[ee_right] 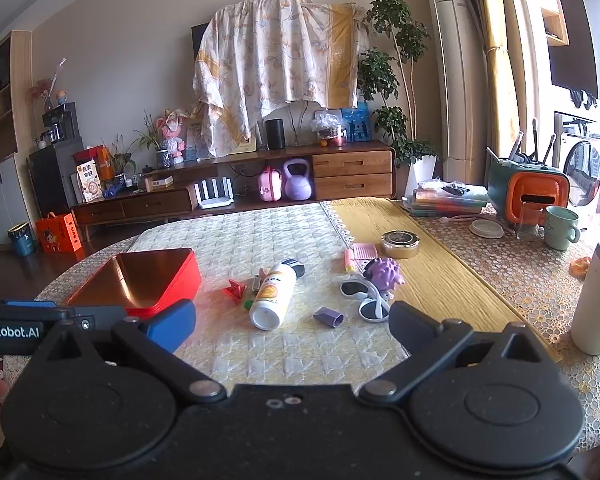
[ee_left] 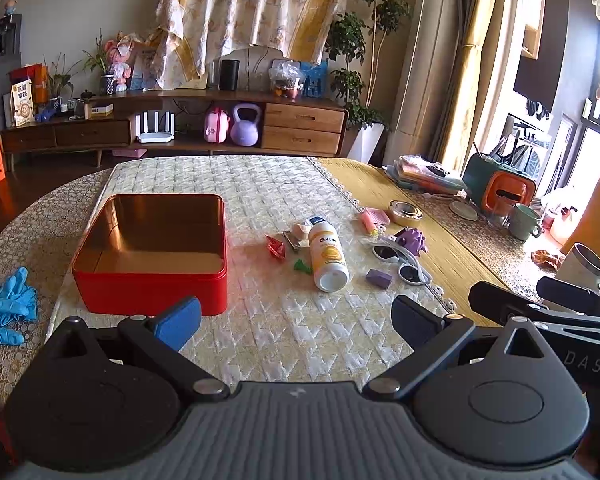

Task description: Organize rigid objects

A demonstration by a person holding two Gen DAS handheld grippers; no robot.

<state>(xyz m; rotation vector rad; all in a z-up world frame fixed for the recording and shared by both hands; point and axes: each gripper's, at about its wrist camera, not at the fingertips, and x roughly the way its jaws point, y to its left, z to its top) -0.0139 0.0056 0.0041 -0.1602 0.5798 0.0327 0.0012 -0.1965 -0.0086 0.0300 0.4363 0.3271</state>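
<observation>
An empty red tin box (ee_left: 152, 276) (ee_right: 140, 280) stands on the quilted cloth at the left. To its right lie a white bottle (ee_left: 327, 256) (ee_right: 272, 296), a red paper boat (ee_left: 275, 247) (ee_right: 234, 289), a purple block (ee_left: 379, 278) (ee_right: 328, 317), white sunglasses (ee_left: 400, 264) (ee_right: 366, 300), a purple spiky toy (ee_left: 411, 239) (ee_right: 384, 274), a pink comb (ee_left: 374, 216) and a round gold tin (ee_left: 405, 212) (ee_right: 400, 243). My left gripper (ee_left: 296, 320) is open and empty, just in front of the box. My right gripper (ee_right: 292, 322) is open and empty, in front of the bottle.
Blue gloves (ee_left: 6, 304) lie at the table's left edge. A metal tumbler (ee_right: 596, 296) stands at the right edge. A green mug (ee_right: 560, 227), an orange and green holder (ee_right: 528, 196) and stacked books (ee_right: 444, 200) are at the back right.
</observation>
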